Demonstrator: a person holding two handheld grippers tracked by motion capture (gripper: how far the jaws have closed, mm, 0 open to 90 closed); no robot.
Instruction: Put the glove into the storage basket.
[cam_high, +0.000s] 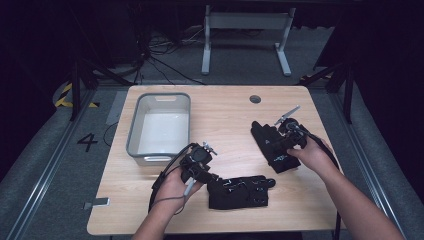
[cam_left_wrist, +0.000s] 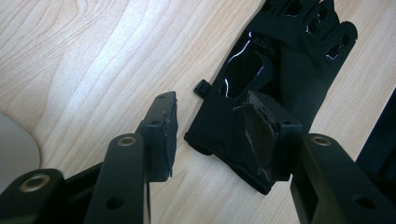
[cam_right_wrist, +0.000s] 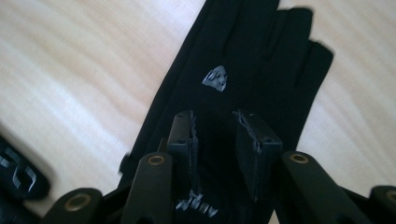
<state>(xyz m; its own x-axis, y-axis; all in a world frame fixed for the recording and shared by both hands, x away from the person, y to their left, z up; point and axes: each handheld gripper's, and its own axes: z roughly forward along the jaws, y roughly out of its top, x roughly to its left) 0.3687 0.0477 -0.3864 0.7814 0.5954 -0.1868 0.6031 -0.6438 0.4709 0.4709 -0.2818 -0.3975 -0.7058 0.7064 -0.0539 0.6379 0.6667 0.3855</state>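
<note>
Near glove (cam_high: 239, 191) by the table's (cam_high: 230, 112) front edge, long axis along it, cuff between left gripper's (cam_left_wrist: 215, 135) half-open jaws, seemingly unpinched. Right gripper (cam_right_wrist: 215, 135) parted over the far glove (cam_right_wrist: 243, 70).

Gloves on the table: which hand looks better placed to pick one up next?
Probably the left. The left gripper has open jaws straddling the cuff of the near glove, one pad each side. The right gripper hovers over the far glove, jaws open above its flat back.
</note>
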